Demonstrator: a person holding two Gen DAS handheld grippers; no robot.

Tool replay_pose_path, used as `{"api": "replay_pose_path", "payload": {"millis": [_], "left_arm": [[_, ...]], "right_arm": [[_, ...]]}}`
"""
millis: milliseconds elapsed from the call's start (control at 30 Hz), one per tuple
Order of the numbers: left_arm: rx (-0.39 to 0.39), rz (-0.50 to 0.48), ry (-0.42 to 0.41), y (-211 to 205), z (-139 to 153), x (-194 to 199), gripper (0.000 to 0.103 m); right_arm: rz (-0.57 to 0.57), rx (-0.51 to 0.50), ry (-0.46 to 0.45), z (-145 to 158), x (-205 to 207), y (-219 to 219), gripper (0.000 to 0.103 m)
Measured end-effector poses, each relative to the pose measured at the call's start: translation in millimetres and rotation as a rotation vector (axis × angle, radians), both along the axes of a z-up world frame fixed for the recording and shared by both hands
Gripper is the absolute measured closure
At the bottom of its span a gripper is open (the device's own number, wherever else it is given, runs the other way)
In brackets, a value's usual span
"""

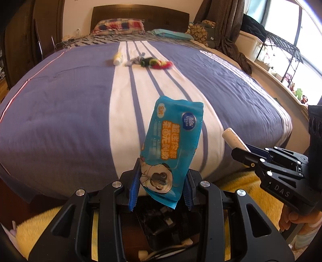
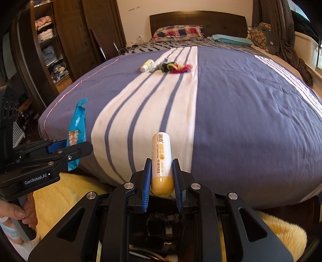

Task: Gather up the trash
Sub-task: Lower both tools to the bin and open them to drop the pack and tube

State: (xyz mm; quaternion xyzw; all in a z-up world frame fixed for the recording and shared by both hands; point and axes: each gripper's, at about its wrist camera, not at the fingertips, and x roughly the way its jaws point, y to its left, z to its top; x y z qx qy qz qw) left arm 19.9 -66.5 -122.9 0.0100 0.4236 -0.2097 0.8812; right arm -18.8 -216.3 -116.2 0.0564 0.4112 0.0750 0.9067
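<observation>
Setting: a home bedroom. A large bed with a purple-and-white striped quilt (image 2: 241,104) is seen against a dark wooden headboard (image 2: 198,20), with a red-and-blue plaid pillow (image 2: 178,32). An open dark wood wardrobe stacked with folded clothes (image 2: 48,46) and brown window curtains (image 1: 223,24) are noted alongside.

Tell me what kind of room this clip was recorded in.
A bedroom, almost certainly: a large bed with a purple and white striped cover, a plaid pillow against a dark wooden headboard, and an open wooden wardrobe with folded clothes.
</observation>
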Motion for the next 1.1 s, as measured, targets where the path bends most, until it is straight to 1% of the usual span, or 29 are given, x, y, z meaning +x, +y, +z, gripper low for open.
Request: {"api": "replay_pose_path", "payload": {"millis": [133,400,467,633,700,767,967,1100], "left_arm": [[0.016,-0.016,0.033,-3,-16,-16,0.069],[0.052,-0.044,0.139,-10,-67,-34,0.069],[0.076,-0.050,0.169,-13,-82,-37,0.069],[0.094,-0.047,0.240,-12,-113,-37,0.069],[0.097,-0.049,0.285,-12,-129,-35,0.069],[0.098,-0.054,0.331,-13,-144,-33,0.069],[0.128,-0.074,0.416,-21,-176,-26,0.069],[0.127,-0.086,0.483,-24,-194,-18,0.069]], "right_arm": [[-0.013,0.008,0.028,-13,-16,-5,0.081],[-0.025,0.002,0.119,-50,-36,-9,0.081],[-0.020,0.004,0.146,-60,-36,-7,0.081],[-0.017,0.004,0.211,-84,-31,-3,0.081],[-0.017,0.004,0.240,-94,-30,-2,0.082],[-0.015,0.014,0.275,-106,-28,-1,0.082],[-0.002,0.060,0.372,-138,-18,3,0.082],[0.012,0.095,0.429,-156,-9,6,0.082]]}}
